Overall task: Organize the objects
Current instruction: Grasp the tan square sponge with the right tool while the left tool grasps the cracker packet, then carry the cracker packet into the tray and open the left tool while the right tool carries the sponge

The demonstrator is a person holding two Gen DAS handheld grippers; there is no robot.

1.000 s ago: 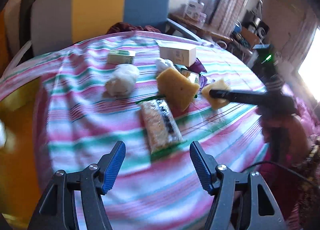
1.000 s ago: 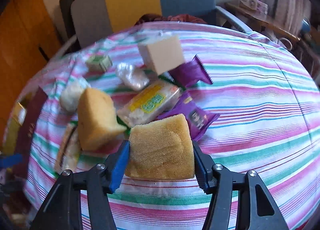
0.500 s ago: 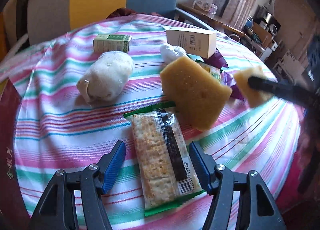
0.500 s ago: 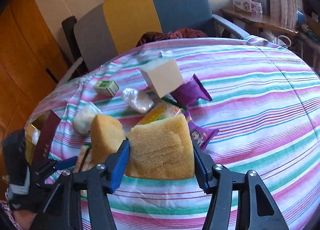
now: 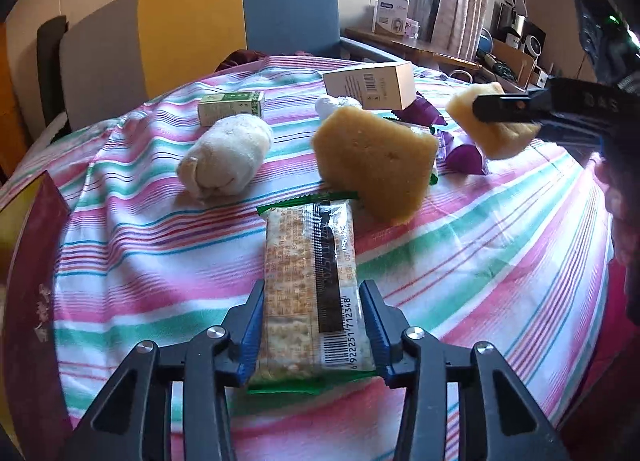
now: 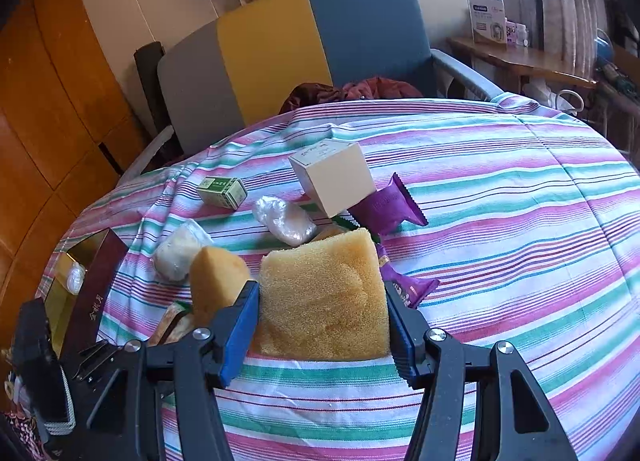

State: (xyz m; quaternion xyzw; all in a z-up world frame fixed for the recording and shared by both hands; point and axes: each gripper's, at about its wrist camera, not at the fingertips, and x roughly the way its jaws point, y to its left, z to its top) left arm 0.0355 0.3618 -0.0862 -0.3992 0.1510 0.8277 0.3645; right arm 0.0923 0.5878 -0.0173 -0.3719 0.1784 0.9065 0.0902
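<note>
Sorting is at an early stage, judging by how much lies loose on the striped cloth (image 5: 500, 261). The left gripper (image 5: 312, 325) has just been closing, and its jaws now sit against both long edges of the cracker pack (image 5: 310, 269), which lies flat on the cloth near the front edge; whether the pads press firmly cannot be told, but they appear in contact. The right gripper (image 6: 320, 321) is clamped on a yellow sponge (image 6: 324, 293), held clear of the cloth above the pile. Unsorted: a second sponge (image 5: 372, 161) propped on edge just behind the pack, a white roll (image 5: 224, 157), a green box (image 5: 231, 107), a beige box (image 5: 370, 85), purple wrappers (image 6: 390, 205) and a clear-wrapped lump (image 6: 285, 219), all clustered mid-table. One container is evident: a dark red box (image 6: 94, 281) with a gold interior at the left edge of the table. It appears to hold one small pale wrapped item (image 6: 75, 277); the rest of its interior is not clear. Judged remaining: nearly every item has yet to be placed.
</note>
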